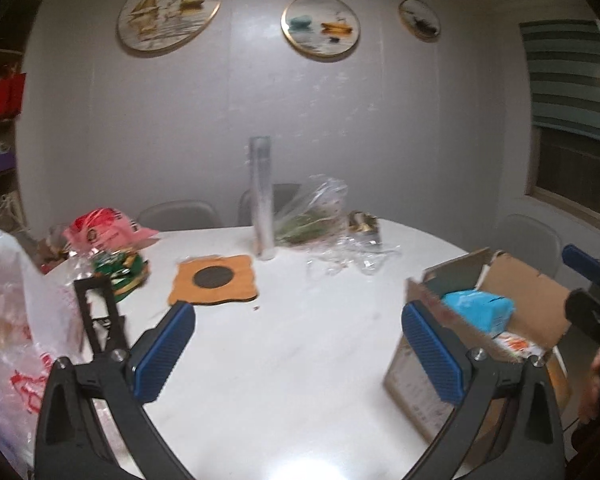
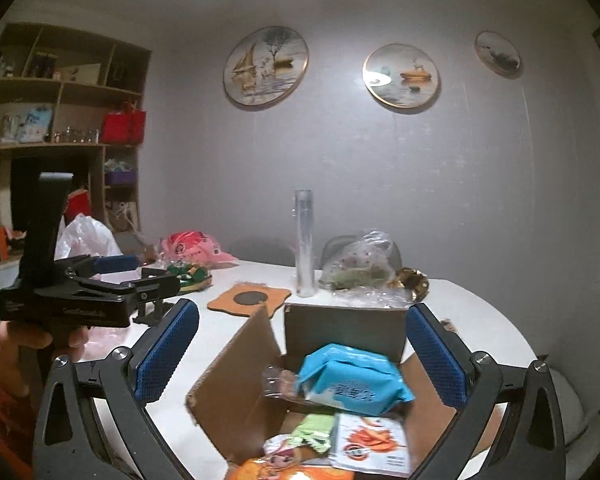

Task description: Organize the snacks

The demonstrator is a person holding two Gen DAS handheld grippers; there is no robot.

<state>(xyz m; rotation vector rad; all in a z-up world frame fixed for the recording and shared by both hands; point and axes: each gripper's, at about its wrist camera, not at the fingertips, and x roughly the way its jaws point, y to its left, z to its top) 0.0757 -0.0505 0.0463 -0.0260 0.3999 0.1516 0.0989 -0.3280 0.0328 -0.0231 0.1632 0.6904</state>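
Note:
An open cardboard box [image 2: 244,364] stands on the white table [image 2: 471,308]. It holds a blue snack pack [image 2: 351,380], an orange and white packet [image 2: 371,444] and other packets. My right gripper [image 2: 301,354] is open and empty, just above the box. My left gripper [image 1: 296,346] is open and empty over bare table, left of the box [image 1: 419,392]. The blue pack shows there too [image 1: 479,308]. A green snack bundle [image 1: 120,270] and a pink bag [image 1: 108,232] lie at the far left.
A white plastic bag [image 1: 16,320] sits at the near left. An orange mat with a dark disc [image 1: 215,280], a tall clear tube [image 1: 262,204] and a clear bag of greens [image 1: 315,220] stand mid-table. Chairs line the far side. Shelves stand at the left [image 2: 60,120].

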